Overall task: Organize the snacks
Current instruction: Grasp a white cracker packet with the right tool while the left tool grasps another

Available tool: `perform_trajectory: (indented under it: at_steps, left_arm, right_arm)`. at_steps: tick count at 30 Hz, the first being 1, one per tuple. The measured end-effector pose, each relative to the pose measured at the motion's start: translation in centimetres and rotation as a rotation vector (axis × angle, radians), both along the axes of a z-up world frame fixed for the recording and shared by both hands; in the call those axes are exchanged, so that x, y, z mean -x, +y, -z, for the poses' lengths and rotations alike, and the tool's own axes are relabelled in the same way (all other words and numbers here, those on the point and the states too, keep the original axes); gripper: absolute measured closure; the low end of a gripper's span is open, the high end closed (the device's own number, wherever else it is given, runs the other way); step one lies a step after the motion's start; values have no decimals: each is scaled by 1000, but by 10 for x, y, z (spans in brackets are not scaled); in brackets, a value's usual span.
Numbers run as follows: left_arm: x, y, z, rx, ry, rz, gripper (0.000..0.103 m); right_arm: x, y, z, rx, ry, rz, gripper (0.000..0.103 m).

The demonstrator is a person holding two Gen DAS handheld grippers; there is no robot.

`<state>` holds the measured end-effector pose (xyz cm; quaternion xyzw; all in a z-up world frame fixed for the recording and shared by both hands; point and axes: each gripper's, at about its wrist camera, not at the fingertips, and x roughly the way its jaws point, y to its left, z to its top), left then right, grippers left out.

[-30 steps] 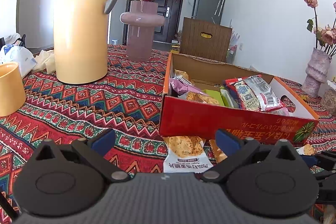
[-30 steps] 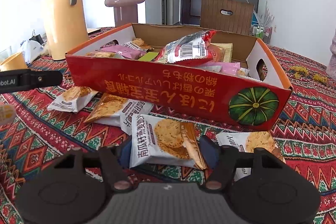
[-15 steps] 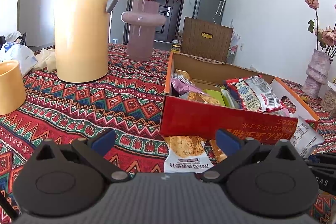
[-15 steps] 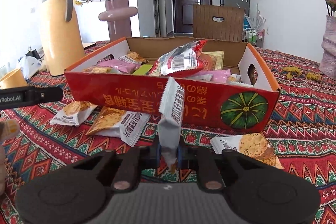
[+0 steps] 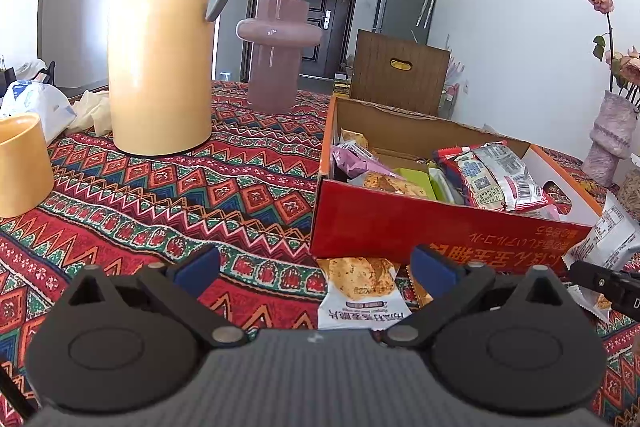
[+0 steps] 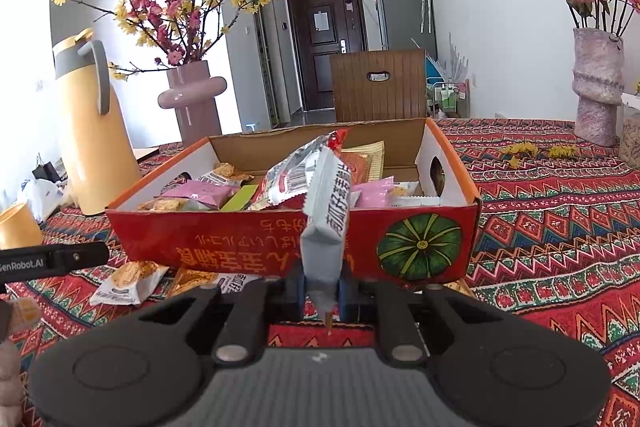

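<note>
The right gripper (image 6: pixel 322 293), jaws pinching a cracker packet (image 6: pixel 326 223) before the red box (image 6: pixel 248 245), must carry it over the rim and release; left gripper (image 5: pixel 316 267) jaws spread.

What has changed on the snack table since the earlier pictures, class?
The right gripper closed on the white cracker packet that lay flat before the red box and lifted it upright. The left gripper, open, the box and the other packets stayed put.
</note>
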<state>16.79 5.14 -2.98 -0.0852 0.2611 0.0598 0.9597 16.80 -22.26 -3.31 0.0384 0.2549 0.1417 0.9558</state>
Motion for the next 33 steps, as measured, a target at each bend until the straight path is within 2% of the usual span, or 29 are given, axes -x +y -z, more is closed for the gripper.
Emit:
perform_trajectory:
  at_steps: [16, 22, 27, 30, 32, 33]
  left_arm:
    - [-7, -5, 4, -50, 54, -26, 0]
    - [-16, -10, 2, -50, 131, 11, 0]
    - [-33, -19, 6, -88, 215, 17, 1]
    - [-43, -25, 10, -102, 252, 21, 6]
    - [-48, -28, 12, -98, 264, 23, 15]
    - [-50, -28, 14, -94, 269, 27, 23]
  right_arm:
    - [14, -3, 2, -20, -72, 9, 89]
    - [14, -6, 2, -41, -69, 5, 89]
    - [15, -9, 2, -57, -71, 1, 89]
    - [15, -10, 2, -63, -76, -3, 89]
    - [16, -10, 1, -68, -78, -4, 89]
    - [16, -10, 1, -69, -78, -5, 89]
